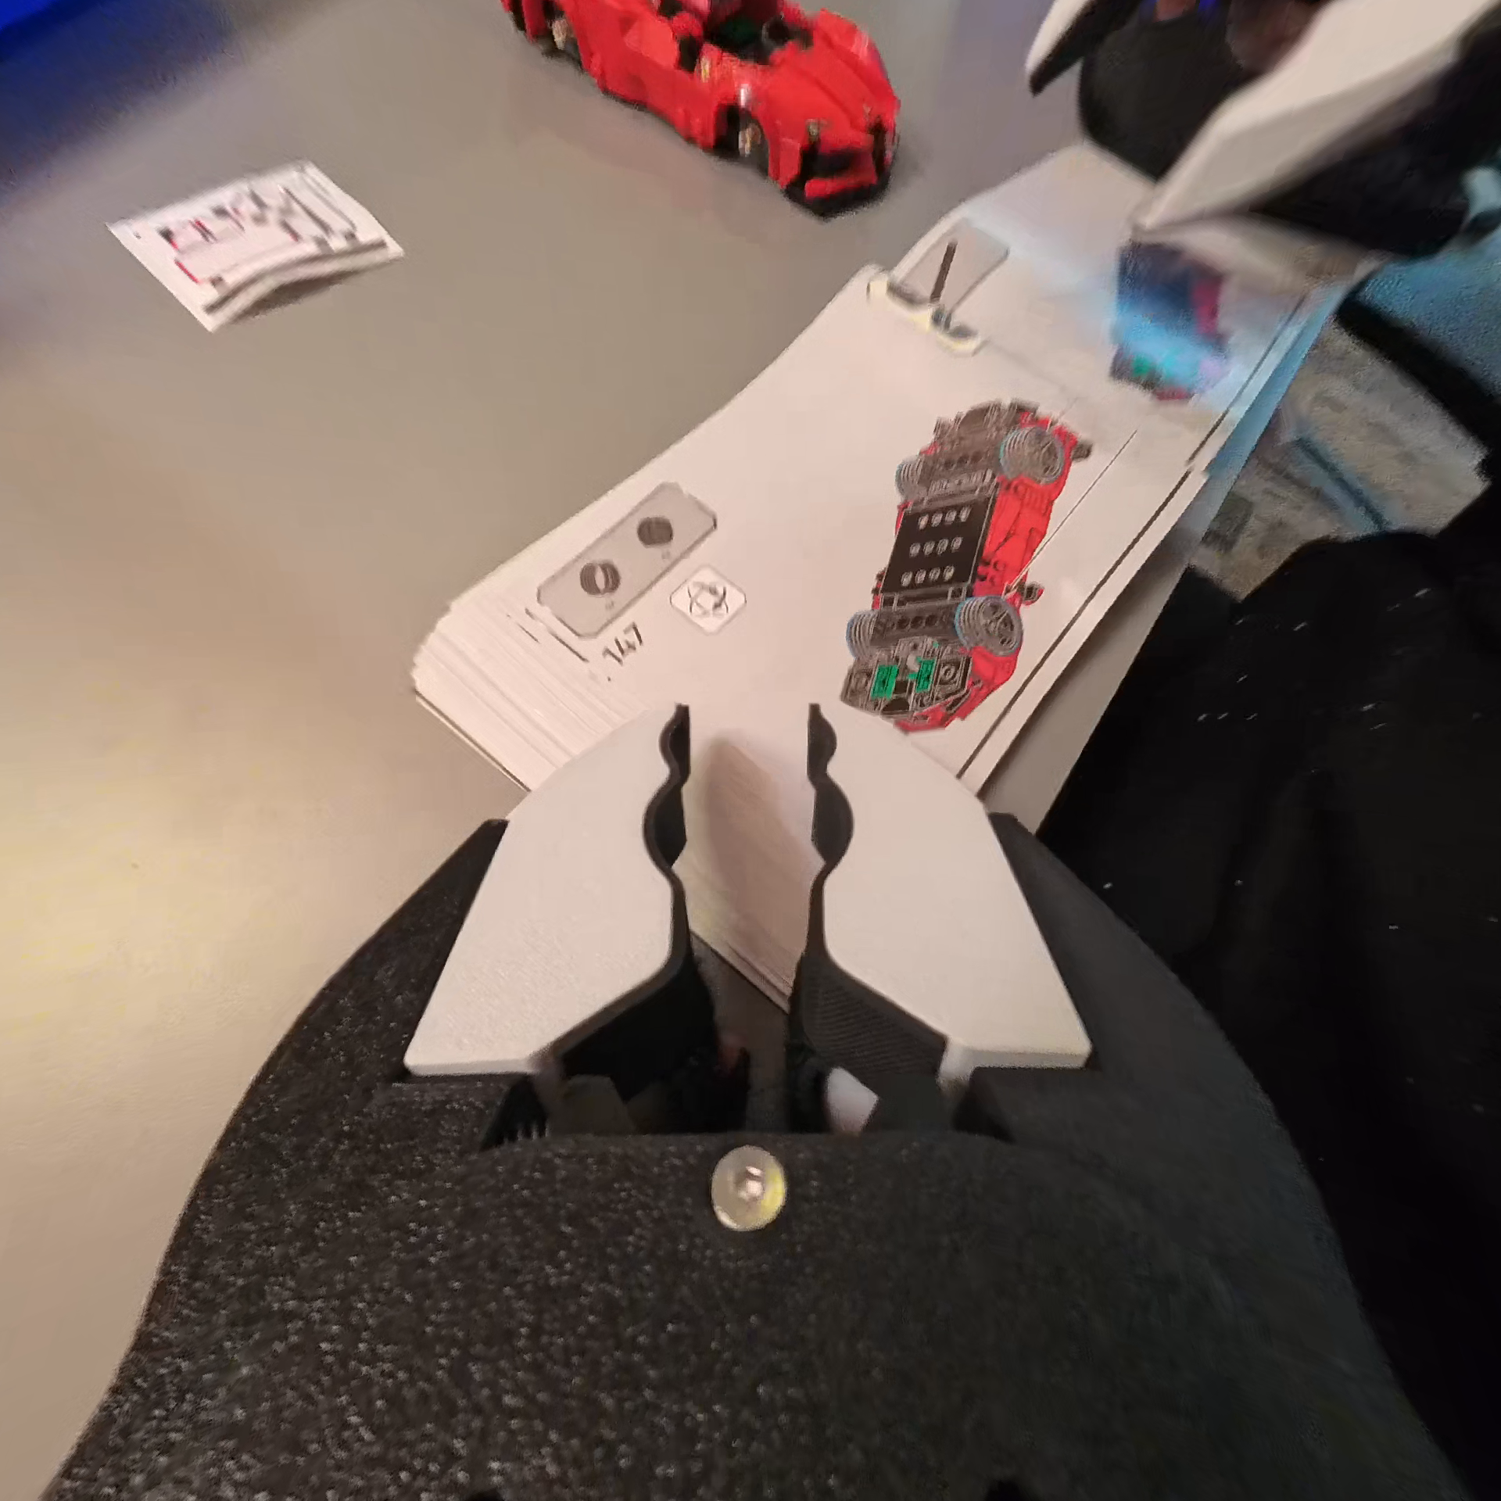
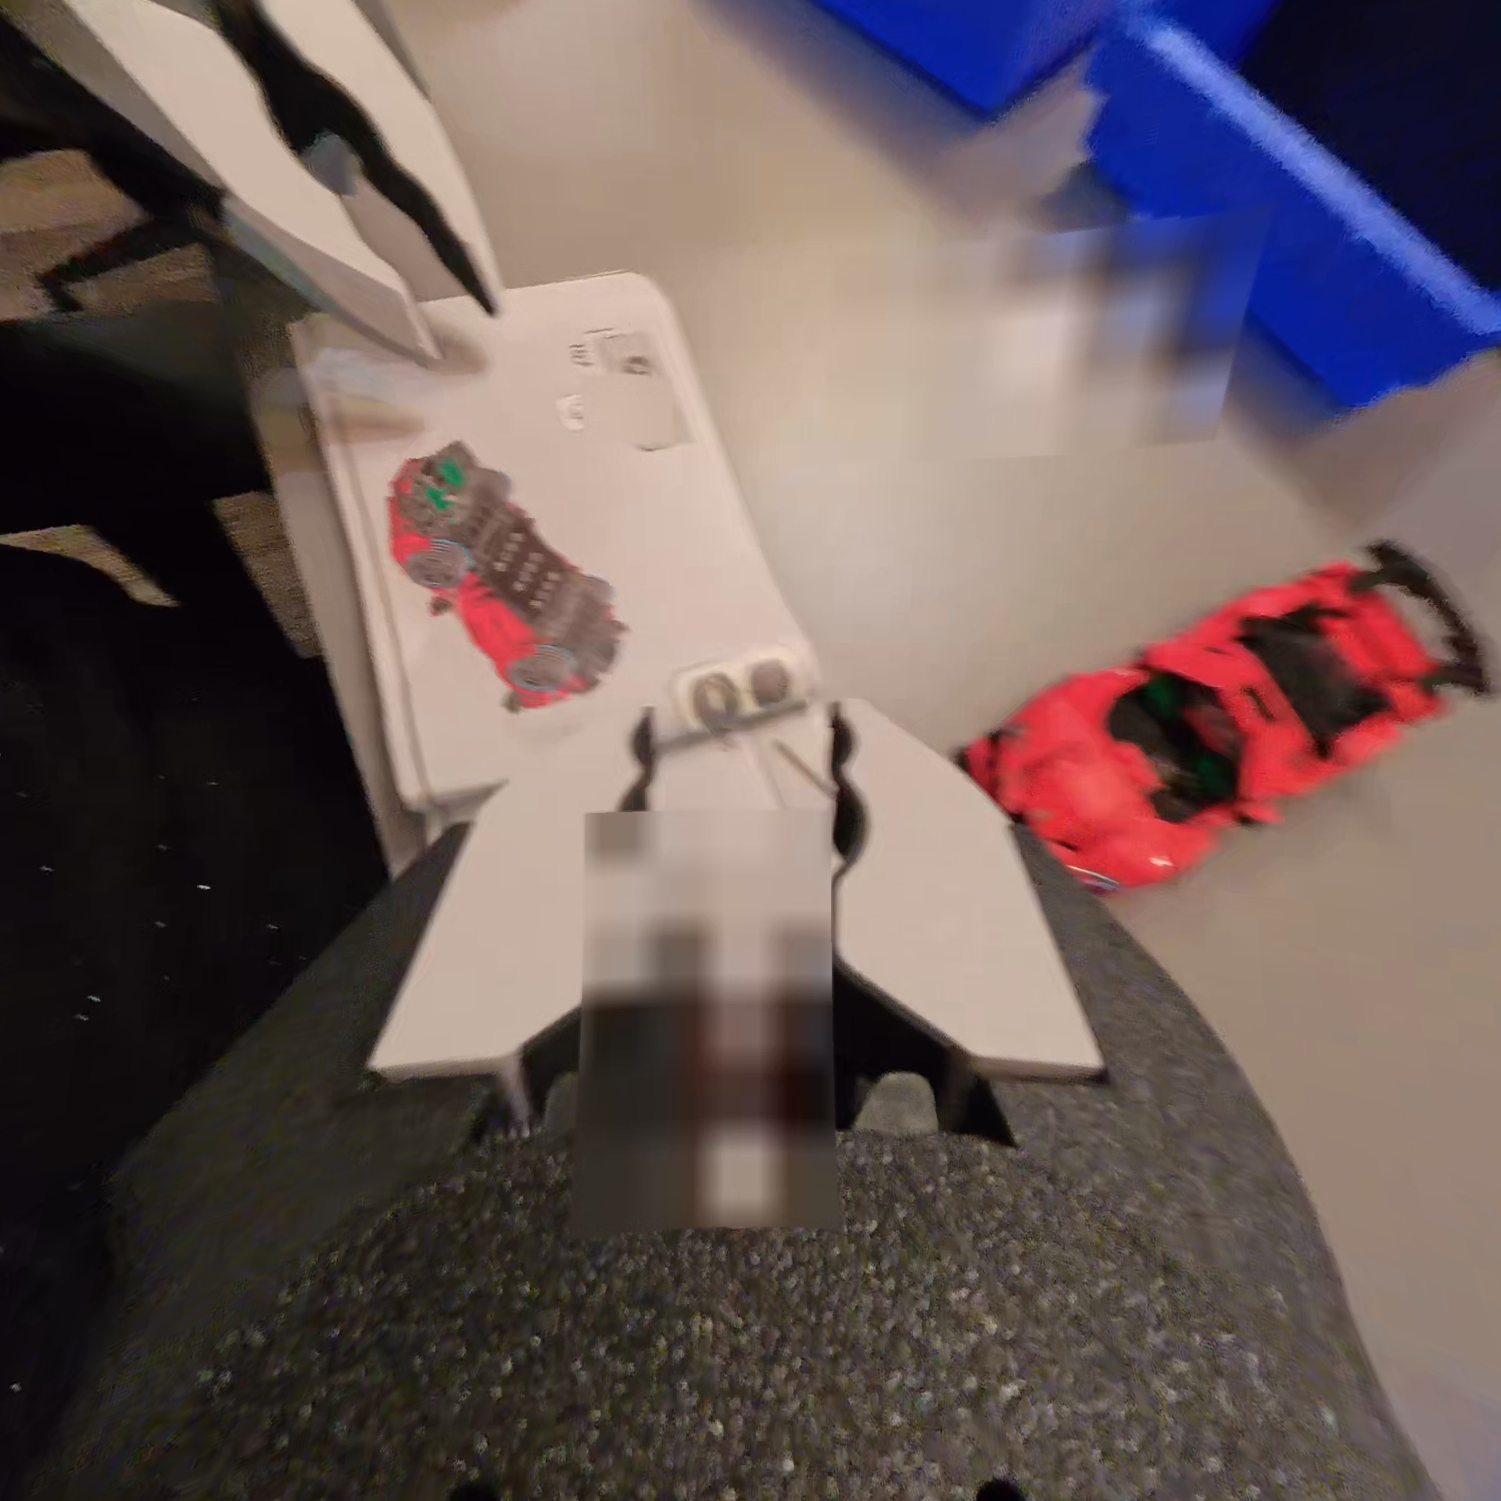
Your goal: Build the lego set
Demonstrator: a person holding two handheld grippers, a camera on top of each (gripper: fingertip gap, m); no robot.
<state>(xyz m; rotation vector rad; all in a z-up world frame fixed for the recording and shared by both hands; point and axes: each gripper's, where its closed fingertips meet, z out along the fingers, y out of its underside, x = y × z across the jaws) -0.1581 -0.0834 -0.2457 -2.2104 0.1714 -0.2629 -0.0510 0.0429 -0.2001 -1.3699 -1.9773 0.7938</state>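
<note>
A built red and black lego car (image 1: 715, 89) stands on the grey table at the far side; it also shows in the right wrist view (image 2: 1218, 715) at the right. An open instruction booklet (image 1: 772, 528) lies at the table's edge, its page picturing the car's underside. My left gripper (image 1: 749, 719) is open and empty, just over the booklet's near corner. My right gripper (image 2: 741, 731) is open over the other end of the booklet (image 2: 650, 528). Each gripper shows blurred in the other's view: the right one (image 1: 1096, 146), the left one (image 2: 459, 325).
A small sticker sheet (image 1: 256, 240) lies on the table to the left of the booklet. Blue bins (image 2: 1299, 203) stand beyond the car. A person's dark clothing (image 1: 1299, 893) fills the side past the table edge. Bare grey table (image 1: 244, 650) lies left of the booklet. The tips of one gripper are about 20 cm away from the tips of the other.
</note>
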